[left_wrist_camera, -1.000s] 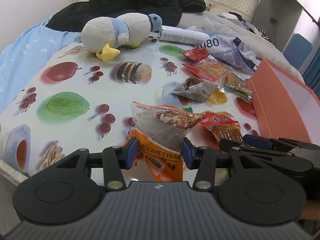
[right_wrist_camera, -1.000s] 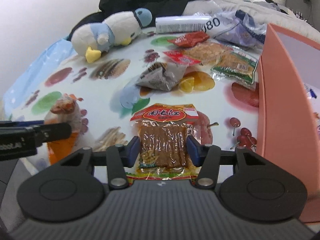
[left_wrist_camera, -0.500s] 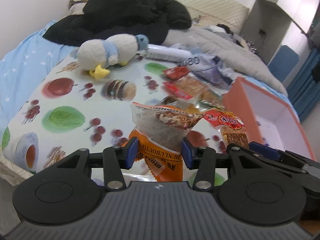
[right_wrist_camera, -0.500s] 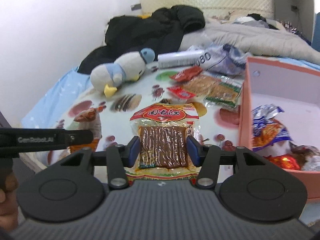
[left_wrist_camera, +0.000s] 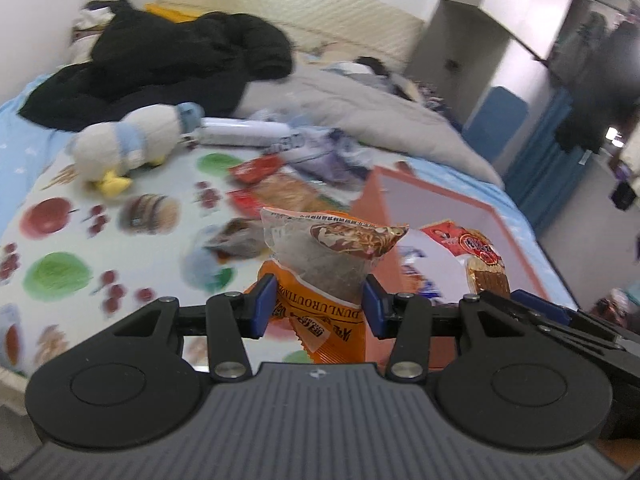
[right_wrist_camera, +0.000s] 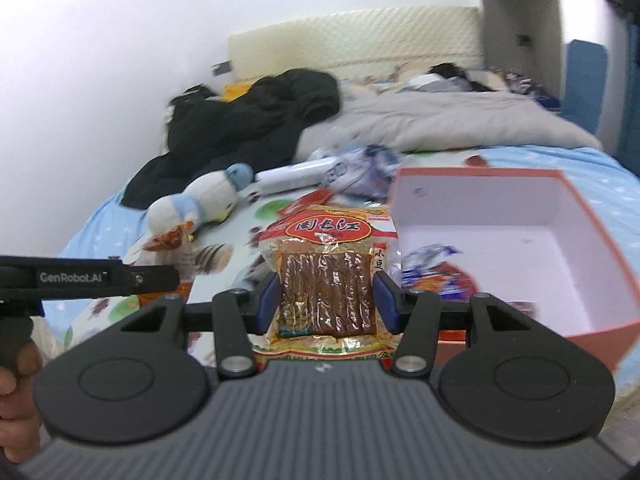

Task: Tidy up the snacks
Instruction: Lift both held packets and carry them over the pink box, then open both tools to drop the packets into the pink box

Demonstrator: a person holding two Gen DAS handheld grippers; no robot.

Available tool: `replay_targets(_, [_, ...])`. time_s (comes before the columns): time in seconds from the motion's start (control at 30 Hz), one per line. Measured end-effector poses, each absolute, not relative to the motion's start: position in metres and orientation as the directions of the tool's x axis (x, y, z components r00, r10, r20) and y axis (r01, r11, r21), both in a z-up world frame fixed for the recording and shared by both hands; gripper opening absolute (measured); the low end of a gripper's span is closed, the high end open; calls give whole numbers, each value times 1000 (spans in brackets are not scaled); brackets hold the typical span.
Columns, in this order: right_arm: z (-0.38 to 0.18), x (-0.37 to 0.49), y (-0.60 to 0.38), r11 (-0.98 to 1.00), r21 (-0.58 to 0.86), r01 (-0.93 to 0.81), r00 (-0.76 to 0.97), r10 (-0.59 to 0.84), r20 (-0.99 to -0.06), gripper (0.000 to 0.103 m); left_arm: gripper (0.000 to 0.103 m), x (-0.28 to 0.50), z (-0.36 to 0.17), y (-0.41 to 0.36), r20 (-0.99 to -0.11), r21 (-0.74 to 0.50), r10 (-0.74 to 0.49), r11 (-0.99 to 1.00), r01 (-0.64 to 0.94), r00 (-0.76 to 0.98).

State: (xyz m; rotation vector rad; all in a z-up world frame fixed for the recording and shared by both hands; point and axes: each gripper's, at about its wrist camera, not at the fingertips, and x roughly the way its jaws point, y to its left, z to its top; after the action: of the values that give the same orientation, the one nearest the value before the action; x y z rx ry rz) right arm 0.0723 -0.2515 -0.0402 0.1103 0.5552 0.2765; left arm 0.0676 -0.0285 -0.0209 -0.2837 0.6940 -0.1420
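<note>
Orange snack bag (left_wrist_camera: 320, 280) with clear top; red-and-yellow packet (right_wrist_camera: 328, 276) of brown strips. Salmon box (right_wrist_camera: 600, 256), pale inside (lilac, perhaps). Fruit-print white cloth (left_wrist_camera: 80, 240).

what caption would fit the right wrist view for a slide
Right gripper clamps a red-labelled packet of brown snack strips beside the open pink box.

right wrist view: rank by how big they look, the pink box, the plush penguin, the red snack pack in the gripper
1. pink box, by far the most of the frame.
2. red snack pack, held in the right gripper, so very near the camera and its look is inflated.
3. plush penguin, farther back, so its true size against the pack is unsure.
</note>
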Motion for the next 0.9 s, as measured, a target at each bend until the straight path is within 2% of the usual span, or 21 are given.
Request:
replay_targets(0.17, [-29, 58, -288, 974, 182, -138, 842, 212, -496, 53, 52, 82, -15, -70, -586, -351, -329, 927, 134, 741])
replay_targets(0.4, [-28, 70, -323, 983, 163, -79, 854, 151, -498, 53, 52, 112, -14, -118, -580, -349, -389, 913, 213, 715])
replay_targets(0.9, [-78, 171, -390, 980, 191, -55, 830, 151, -537, 53, 51, 230, -67, -205, -658, -278, -379, 925, 257, 651])
